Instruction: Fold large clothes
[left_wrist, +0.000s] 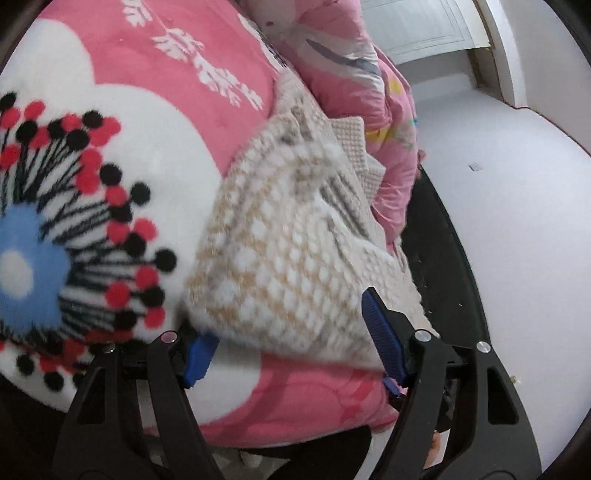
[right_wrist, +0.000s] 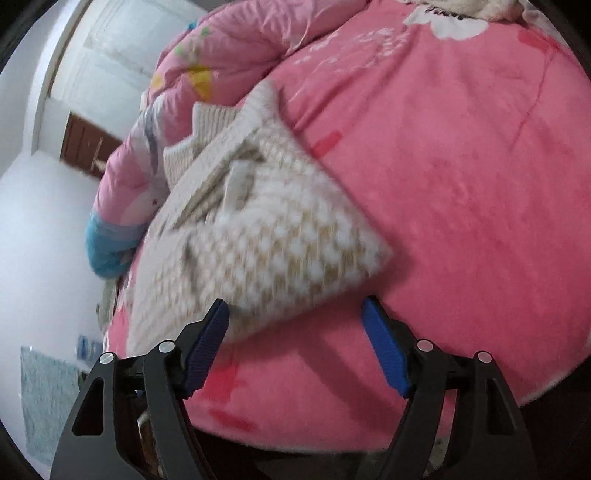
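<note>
A folded cream and beige knitted sweater (left_wrist: 288, 251) lies on the pink flowered blanket (left_wrist: 122, 55) of a bed. My left gripper (left_wrist: 291, 325) stands open at the sweater's near edge. The knit drapes over the tip of its left blue pad and lies between the jaws, and the pads do not squeeze it. In the right wrist view the same sweater (right_wrist: 266, 229) rests on the blanket (right_wrist: 461, 184). My right gripper (right_wrist: 295, 306) is open just short of its near corner, with bare blanket between the fingers. Both views are blurred.
A bunched pink quilt (left_wrist: 354, 74) (right_wrist: 221, 40) lies beyond the sweater. The bed's dark edge (left_wrist: 439, 258) drops to a pale floor (left_wrist: 517, 221). A brown door (right_wrist: 85, 144) and a greenish mat (right_wrist: 44, 398) show at the left of the right wrist view.
</note>
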